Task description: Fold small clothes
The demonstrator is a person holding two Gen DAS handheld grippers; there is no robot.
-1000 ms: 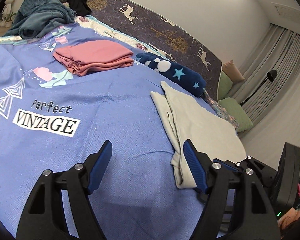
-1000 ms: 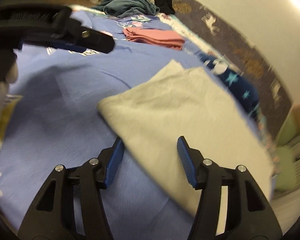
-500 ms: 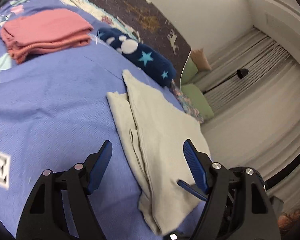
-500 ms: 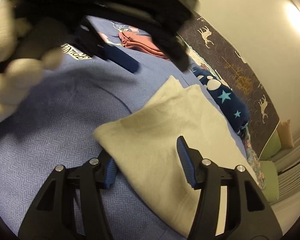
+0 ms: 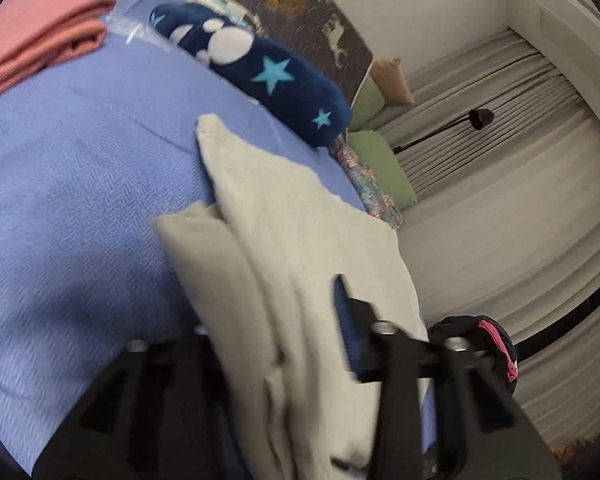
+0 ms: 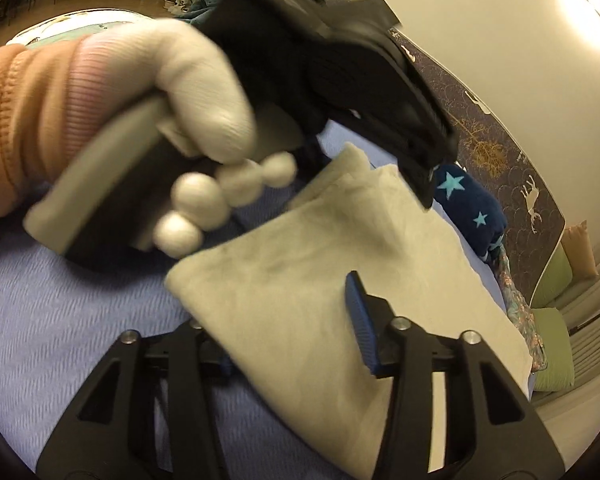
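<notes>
Cream garment (image 5: 300,240), already folded into a long strip of several layers, lies on the blue bedspread (image 5: 68,216) with its long axis running from about 11 o'clock, where a pointed far corner sits, down to 5 o'clock in the left wrist view.

Both tongs work the near end of it. The left gripper (image 5: 276,344) has cloth lying between its fingers, and its jaws are closing; motion blur hides the near-side finger, so I cannot tell whether the pads press yet. In the right wrist view the right gripper (image 6: 288,332) straddles the near corner of the garment, its jaws also closing, with cloth draped over the left finger and the blue pad (image 6: 360,316) of the other resting on top.

From the right camera, the gloved left hand (image 6: 204,120) crosses in at 11 o'clock, its tool's tip touching down at about 1 o'clock. I judge the next fold must carry the near edge away along the long axis toward the far corner. The right hand is nearer the near corner.
</notes>
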